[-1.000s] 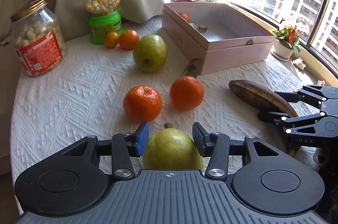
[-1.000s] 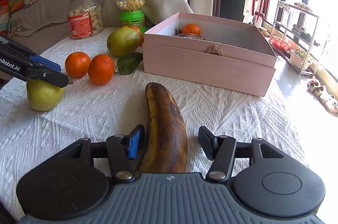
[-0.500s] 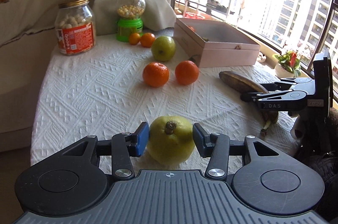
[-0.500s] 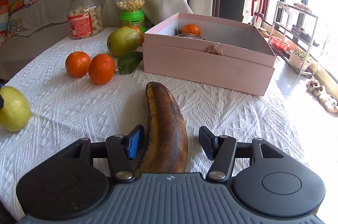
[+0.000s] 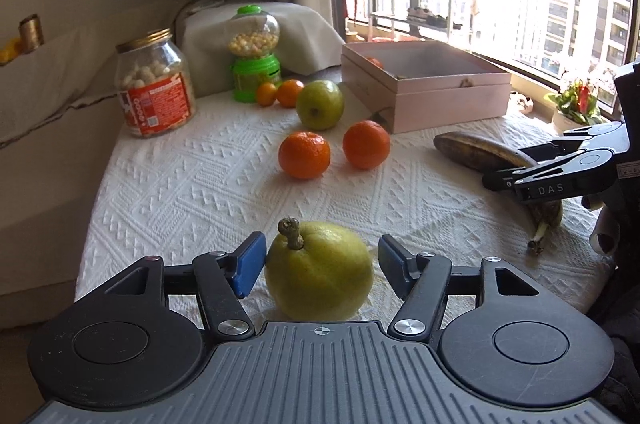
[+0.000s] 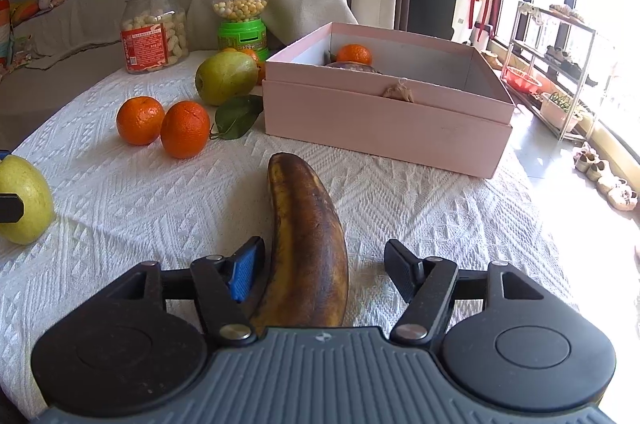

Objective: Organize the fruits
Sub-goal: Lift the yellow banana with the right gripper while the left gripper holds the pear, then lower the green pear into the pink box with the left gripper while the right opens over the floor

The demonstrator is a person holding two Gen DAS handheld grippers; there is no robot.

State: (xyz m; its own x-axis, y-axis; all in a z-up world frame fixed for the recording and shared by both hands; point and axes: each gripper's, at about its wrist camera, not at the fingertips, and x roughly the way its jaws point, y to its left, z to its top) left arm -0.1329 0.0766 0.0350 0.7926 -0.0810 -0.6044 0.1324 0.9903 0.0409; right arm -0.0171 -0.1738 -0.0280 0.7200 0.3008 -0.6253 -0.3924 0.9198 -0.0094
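A yellow-green pear [image 5: 320,272] with a brown stem rests on the white tablecloth [image 5: 192,184] between the fingers of my left gripper [image 5: 322,264]. The jaws are opening and a gap shows beside the right pad. A dark overripe banana [image 6: 308,224] lies on the cloth between the fingers of my right gripper [image 6: 325,270]. Its jaws are opening too, and the right pad stands clear of the peel. Two oranges [image 5: 304,154] and a larger green fruit [image 5: 320,104] lie mid-table. The pink box [image 6: 384,128] holds one orange [image 6: 354,54] and a dark fruit.
A glass jar [image 5: 154,96] of snacks and a green candy dispenser [image 5: 254,64] stand at the back, with two small oranges [image 5: 290,92] beside them. A green leaf [image 6: 236,114] lies by the box. A potted plant [image 5: 576,104] sits on the window sill at the right.
My left gripper carried the pear back toward the near side of the table, and its jaws have spread off the fruit. The right jaws have widened around the banana without moving.
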